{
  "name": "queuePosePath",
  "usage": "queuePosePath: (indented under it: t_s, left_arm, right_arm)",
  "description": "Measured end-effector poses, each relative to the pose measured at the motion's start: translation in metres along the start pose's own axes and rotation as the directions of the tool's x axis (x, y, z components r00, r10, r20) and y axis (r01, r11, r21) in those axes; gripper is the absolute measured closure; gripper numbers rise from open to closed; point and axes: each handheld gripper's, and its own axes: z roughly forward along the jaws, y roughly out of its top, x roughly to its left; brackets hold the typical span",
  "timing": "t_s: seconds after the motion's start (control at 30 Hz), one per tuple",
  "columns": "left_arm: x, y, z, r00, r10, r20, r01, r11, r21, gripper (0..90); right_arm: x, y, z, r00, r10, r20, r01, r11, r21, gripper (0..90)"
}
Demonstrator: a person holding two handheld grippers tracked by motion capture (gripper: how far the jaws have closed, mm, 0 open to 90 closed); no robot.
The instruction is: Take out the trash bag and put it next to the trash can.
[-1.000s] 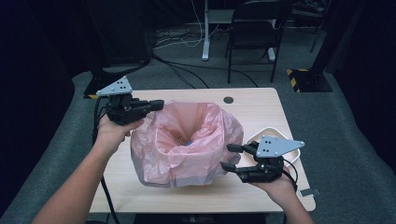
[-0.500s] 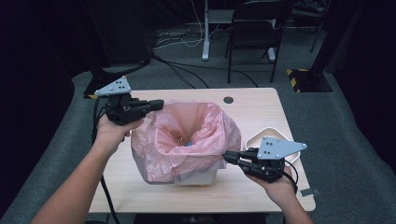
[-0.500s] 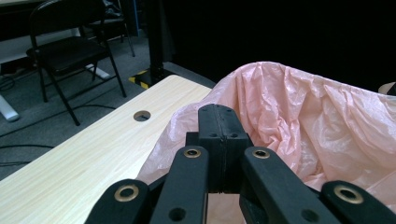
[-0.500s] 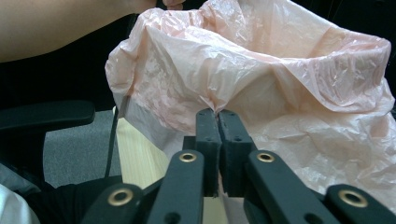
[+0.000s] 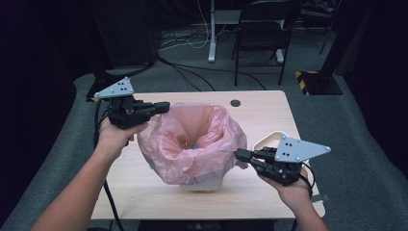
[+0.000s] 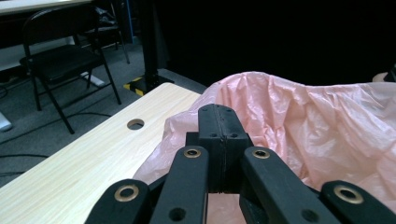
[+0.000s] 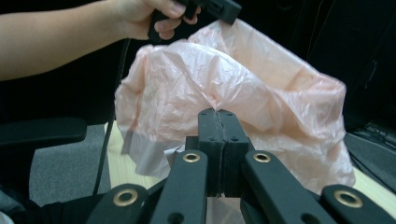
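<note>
While my left gripper (image 5: 161,107) pinches the far-left rim of the pink bag (image 5: 192,139), its jaws are pressed flat together with the thin plastic caught between them, as the left gripper view shows, where the film spreads out from the closed jaw tips. My right gripper (image 5: 239,154) does the same at the near-right side of the bag: in the right gripper view the jaws meet with no gap, and the plastic puckers into a small fold right at their tips. So both grippers are closed on the bag, one on each side of its mouth.

That bag lines a white bin (image 5: 202,183) that stands near the middle of the table (image 5: 144,192), a little toward the near edge, and it drapes over the bin's rim so that only a strip of white shows at the bottom. Its mouth is wide open, and something small and blue lies deep inside (too small for me to tell what it is).

My left hand (image 5: 115,137) is at the table's left edge, my right hand (image 5: 291,187) near the near-right corner. A white tray (image 5: 269,140) lies by the right edge, just behind my right gripper and partly hidden by its grey plate. Toward the far edge there is a round hole (image 5: 235,102) in the tabletop. Beyond the table a black folding chair (image 5: 262,33) stands on the grey floor.
</note>
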Motion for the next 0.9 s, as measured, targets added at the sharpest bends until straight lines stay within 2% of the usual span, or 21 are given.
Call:
queuePosePath:
  t_s: [0.43, 0.9]
  left_arm:
    - [-0.01, 0.009, -0.006, 0.9996, 0.022, 0.018, -0.021, 0.9993, -0.031, 90.0]
    - [-0.015, 0.014, -0.015, 0.9983, 0.015, 0.057, -0.012, 0.9978, -0.066, 90.0]
  right_arm:
    - [-0.002, 0.031, -0.002, 0.998, -0.063, 0.008, 0.063, 0.998, -0.011, 89.6]
    - [-0.003, 0.059, 0.009, 0.9935, -0.113, -0.015, 0.112, 0.994, -0.017, 89.6]
